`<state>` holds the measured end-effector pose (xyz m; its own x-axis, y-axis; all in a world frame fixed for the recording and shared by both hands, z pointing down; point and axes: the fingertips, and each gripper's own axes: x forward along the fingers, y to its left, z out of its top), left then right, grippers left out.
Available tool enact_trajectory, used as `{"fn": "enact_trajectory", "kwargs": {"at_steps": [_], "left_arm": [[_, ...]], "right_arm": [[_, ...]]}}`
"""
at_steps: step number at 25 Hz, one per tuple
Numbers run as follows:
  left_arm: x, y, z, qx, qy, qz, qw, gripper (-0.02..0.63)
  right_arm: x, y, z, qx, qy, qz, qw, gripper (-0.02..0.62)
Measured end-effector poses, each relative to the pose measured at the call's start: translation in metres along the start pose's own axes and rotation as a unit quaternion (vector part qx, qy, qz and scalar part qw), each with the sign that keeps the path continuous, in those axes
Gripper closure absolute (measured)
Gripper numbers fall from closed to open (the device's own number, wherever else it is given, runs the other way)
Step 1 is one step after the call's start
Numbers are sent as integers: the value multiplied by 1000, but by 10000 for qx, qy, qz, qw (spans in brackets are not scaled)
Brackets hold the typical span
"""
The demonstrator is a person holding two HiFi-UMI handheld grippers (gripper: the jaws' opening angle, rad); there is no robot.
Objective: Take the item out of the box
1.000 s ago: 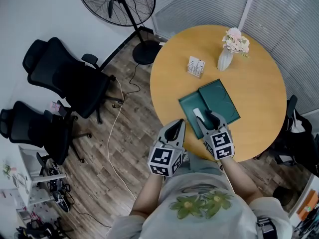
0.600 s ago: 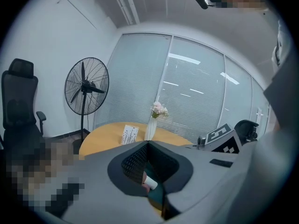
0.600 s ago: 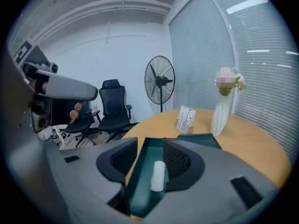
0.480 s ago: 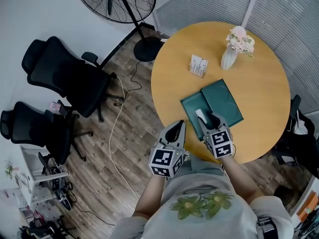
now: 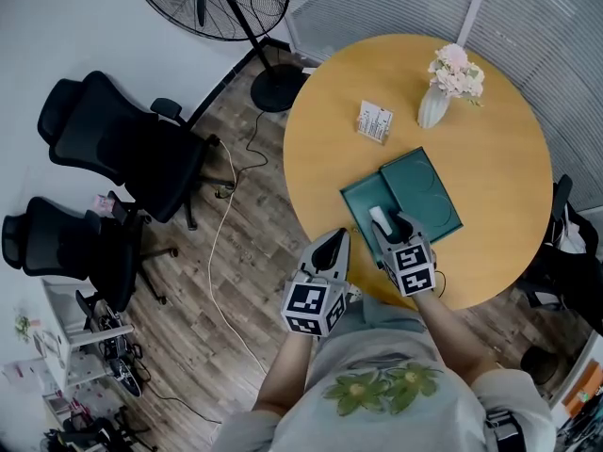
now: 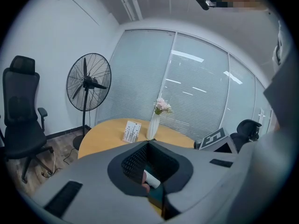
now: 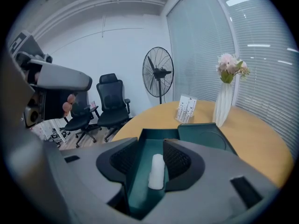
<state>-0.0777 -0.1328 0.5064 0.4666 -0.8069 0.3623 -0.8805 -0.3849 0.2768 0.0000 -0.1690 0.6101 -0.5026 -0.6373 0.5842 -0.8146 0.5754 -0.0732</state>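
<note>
In the head view two grippers are held forward from the body, side by side. The left gripper [image 5: 334,240] is pointed at the near edge of the table [image 5: 471,130]; the right gripper [image 5: 391,222] is set over the one open box [image 5: 356,201], and one white item [image 5: 378,217] is seen just by its left jaw. One lid [image 5: 419,191] is laid beyond the right gripper, against the box; one vase [image 5: 433,107] and one card stand [image 5: 373,122] are found farther ahead; one fan [image 5: 212,3] and two chairs [image 5: 122,149] are off to the left gripper's left.

In the left gripper view the jaws are closed tip to tip; nothing is held.

In the right gripper view the jaws are spread apart, one on either side of the item; it is seen as a short white roll, laid lengthwise on the teal box floor, nearer the right jaw; whether it is touched cannot be told.
</note>
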Motion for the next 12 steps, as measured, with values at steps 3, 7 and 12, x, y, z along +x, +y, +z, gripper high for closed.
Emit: {"fn": "enact_trajectory", "kwargs": {"at_steps": [3,7,12], "left_arm": [[3,1,-3,-22,33,26,10000,604],[8,1,-7,-56,67,63,9999,604],[11,5,-11,-80,122,88,9999,604]], "right_arm": [[8,-1,-7,49,106,28,9999,417],[17,-6,-18,123,239,32,9996,417],[29,-8,-27,99,390,-17,9992,417]]}}
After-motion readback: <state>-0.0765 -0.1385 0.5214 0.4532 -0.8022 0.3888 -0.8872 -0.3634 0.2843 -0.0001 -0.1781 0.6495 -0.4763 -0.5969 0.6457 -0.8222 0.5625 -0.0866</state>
